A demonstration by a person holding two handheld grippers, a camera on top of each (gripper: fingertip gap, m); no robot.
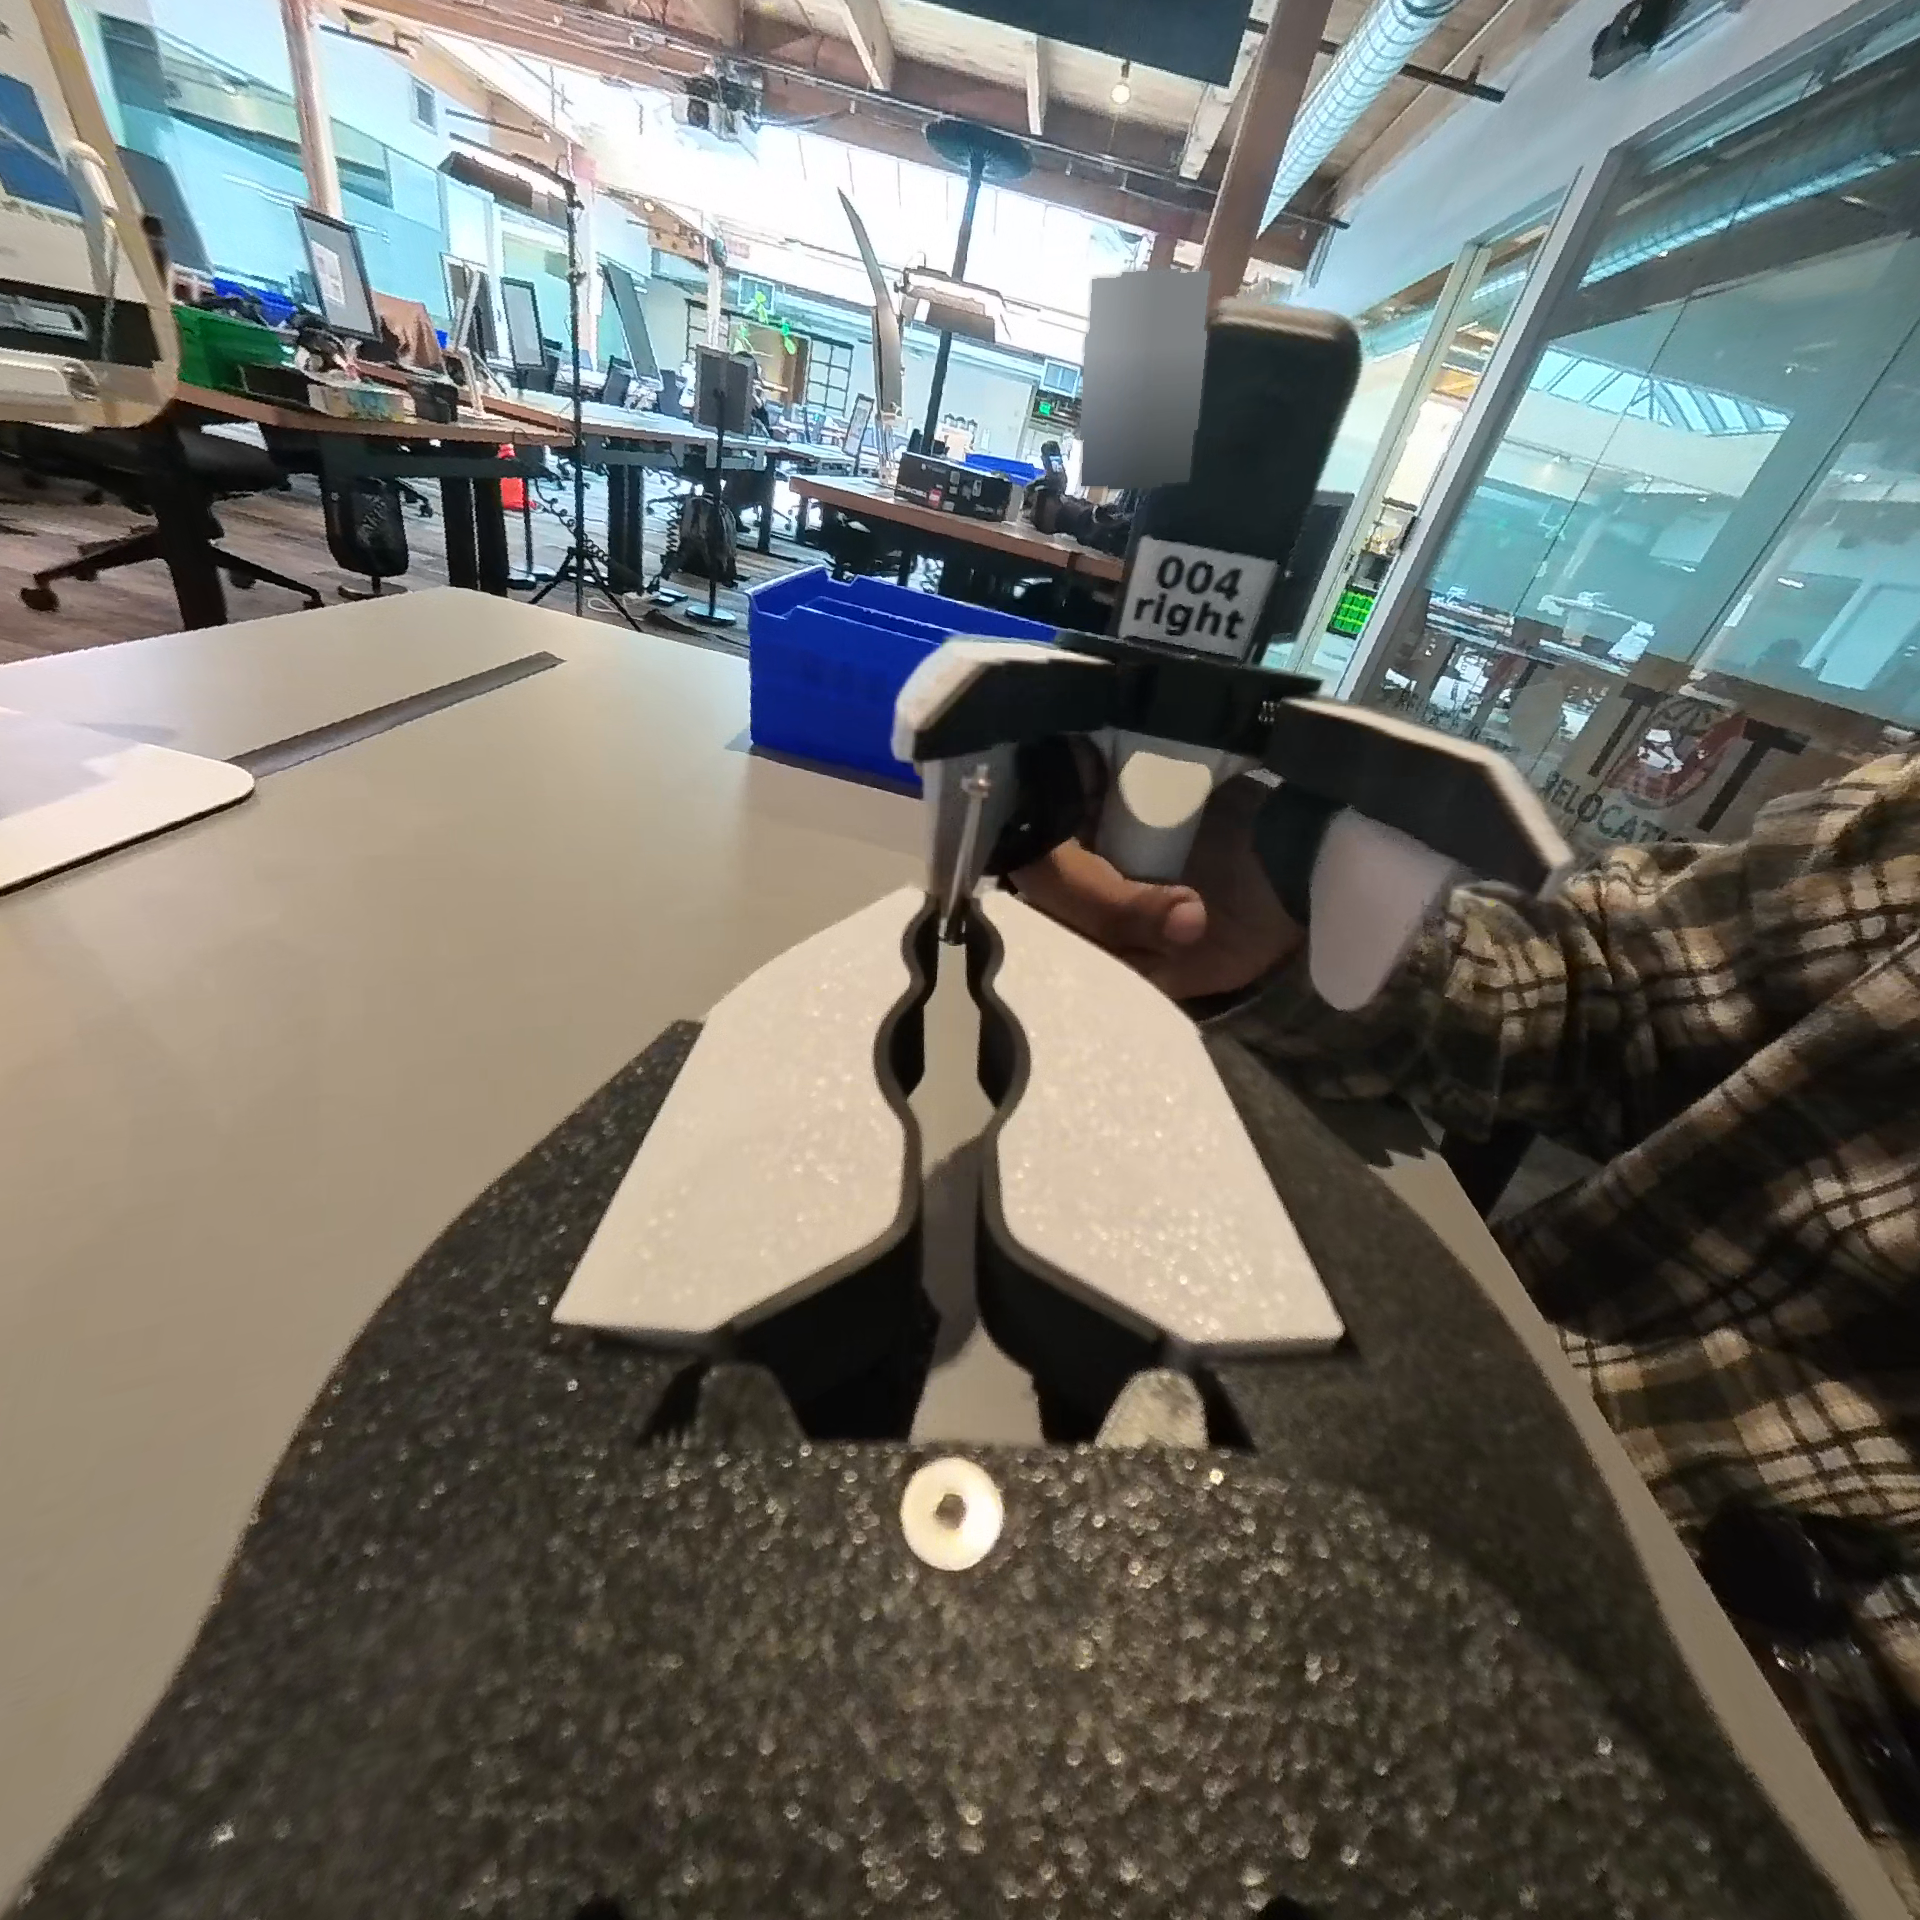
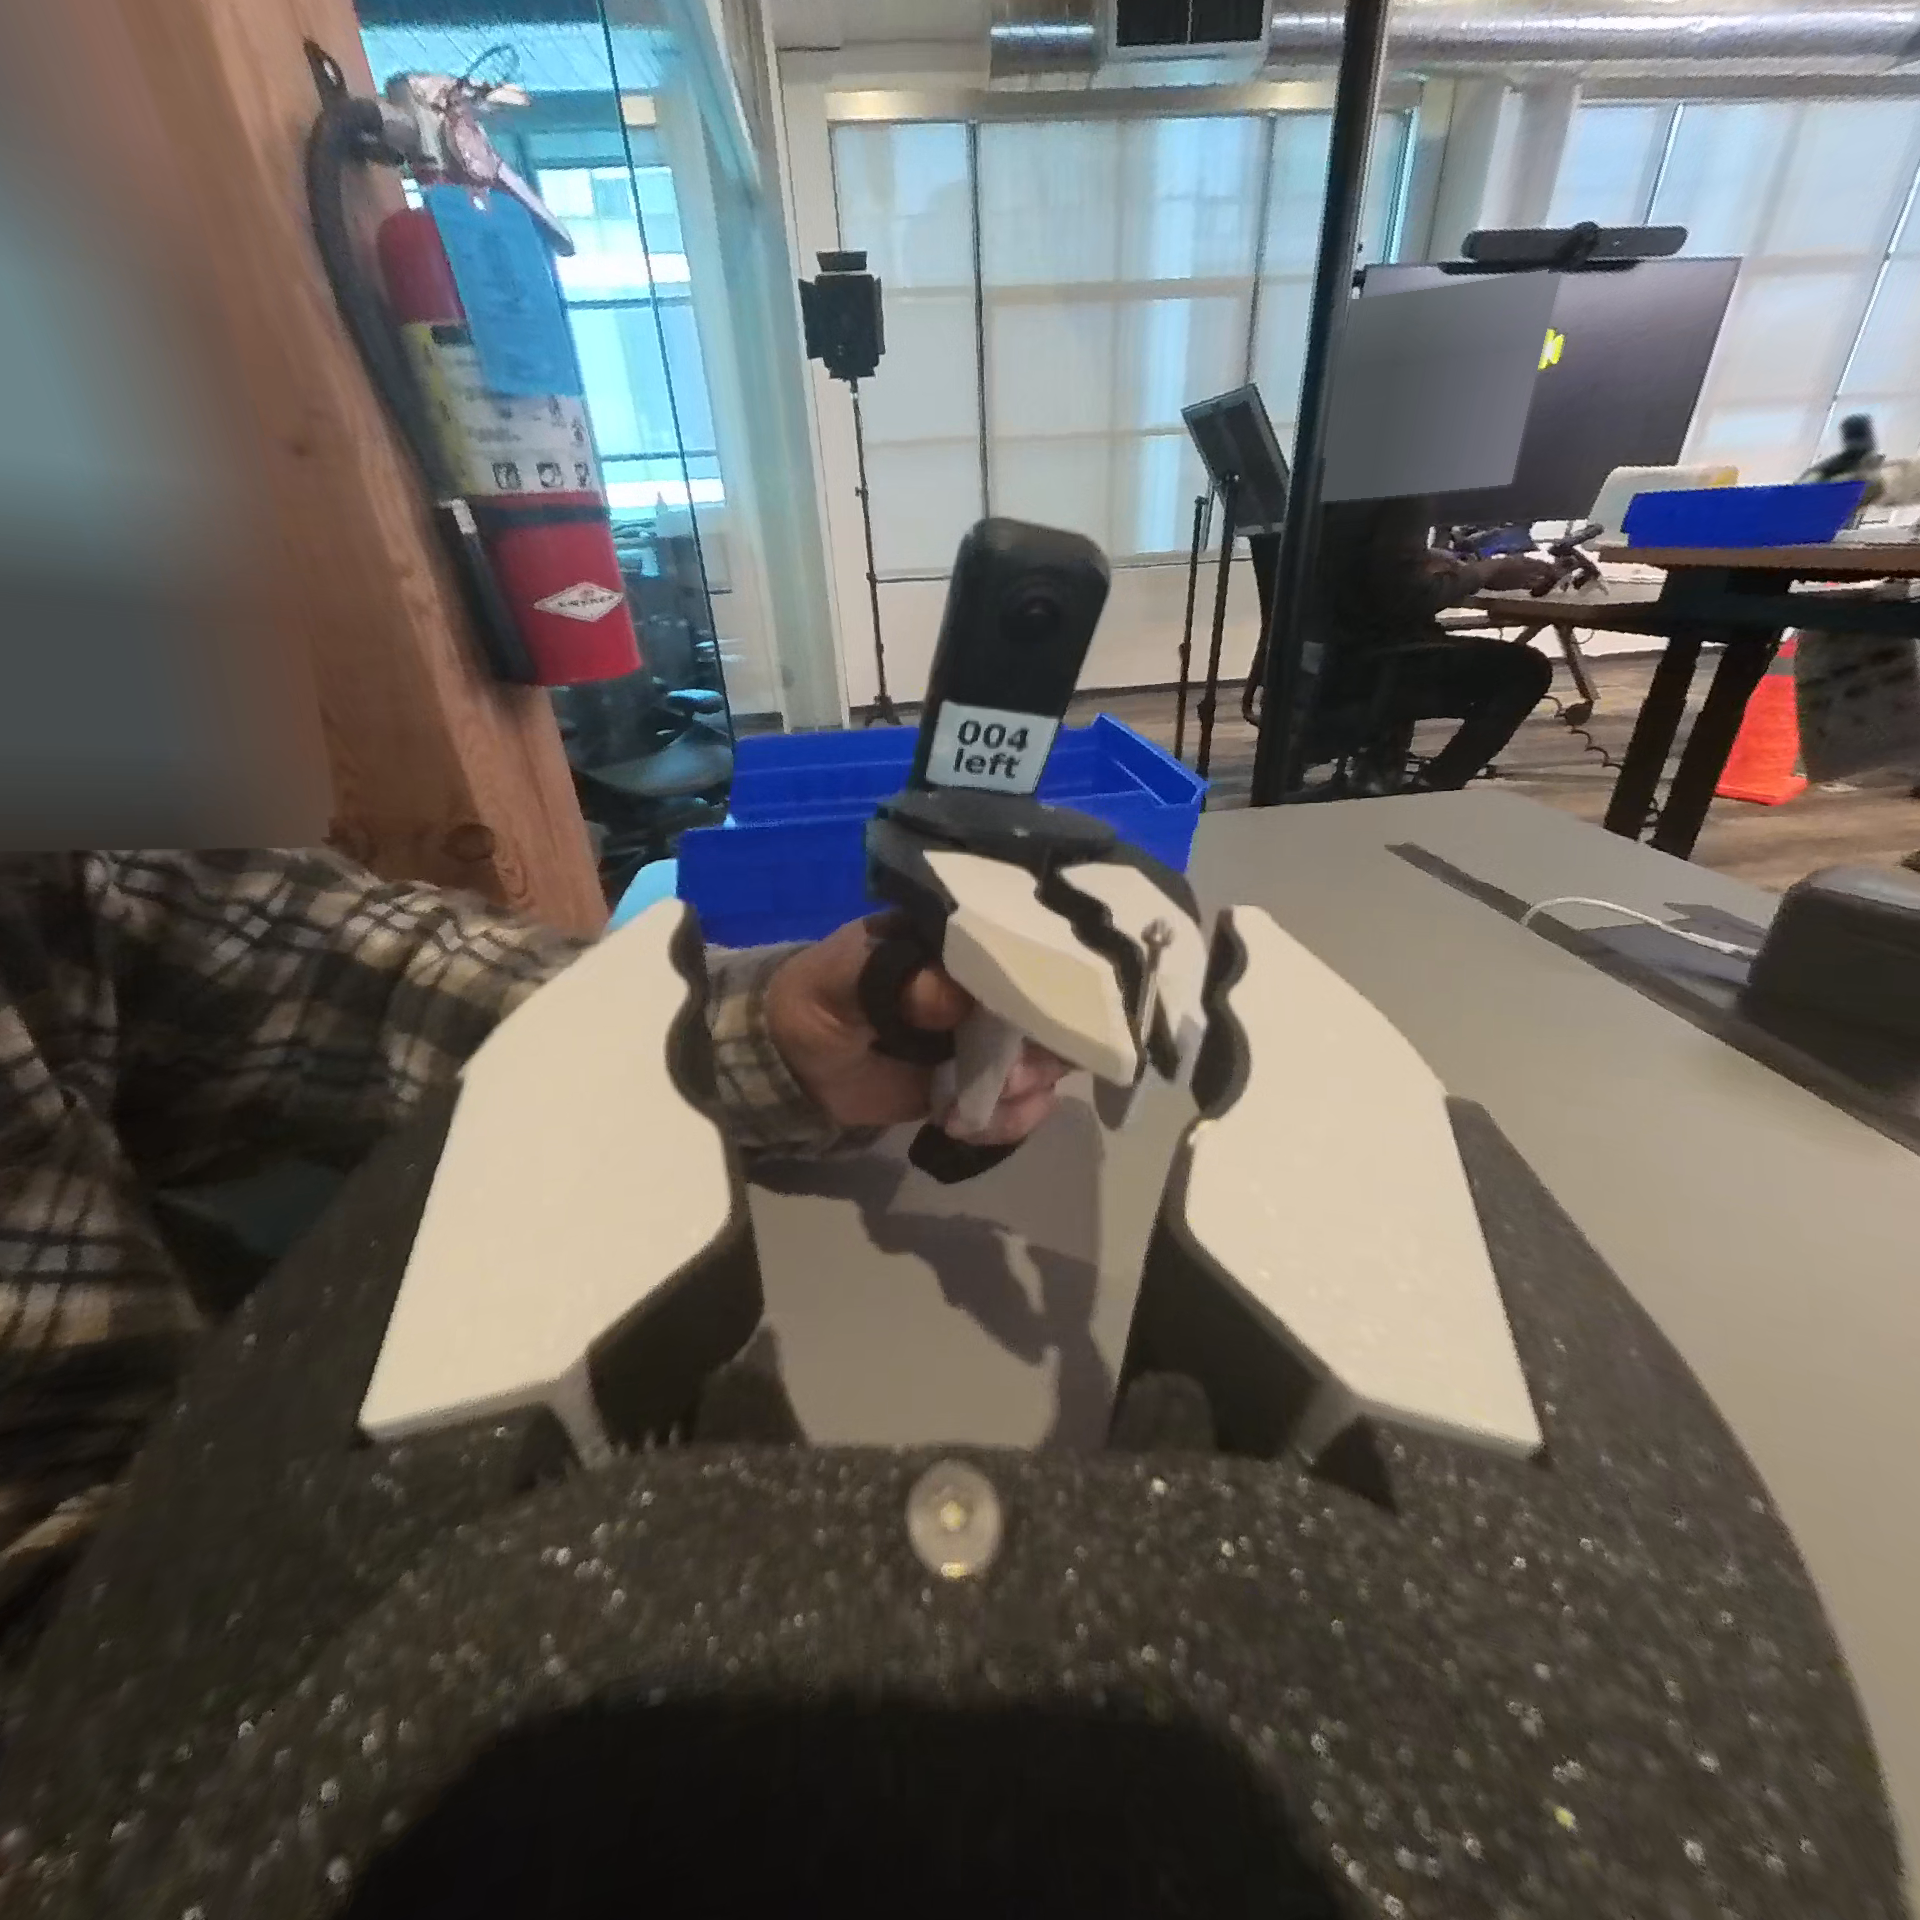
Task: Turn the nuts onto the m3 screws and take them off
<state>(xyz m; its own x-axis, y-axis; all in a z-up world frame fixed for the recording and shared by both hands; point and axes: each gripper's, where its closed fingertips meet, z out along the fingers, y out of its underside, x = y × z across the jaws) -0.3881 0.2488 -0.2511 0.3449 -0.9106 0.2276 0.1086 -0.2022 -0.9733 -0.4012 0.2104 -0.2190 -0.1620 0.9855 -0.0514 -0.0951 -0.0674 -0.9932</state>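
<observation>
Left wrist view: my left gripper [image 1: 951, 928] pinches the screw [image 1: 961, 862] above the grey table [image 1: 416, 935], open-plan office beyond, blue bin [image 1: 831, 675] behind. Right wrist view: my right gripper [image 2: 951, 935] gapes wide, the screw [image 2: 1151, 982] between its fingers; fire extinguisher [image 2: 520, 468] hangs left.
</observation>
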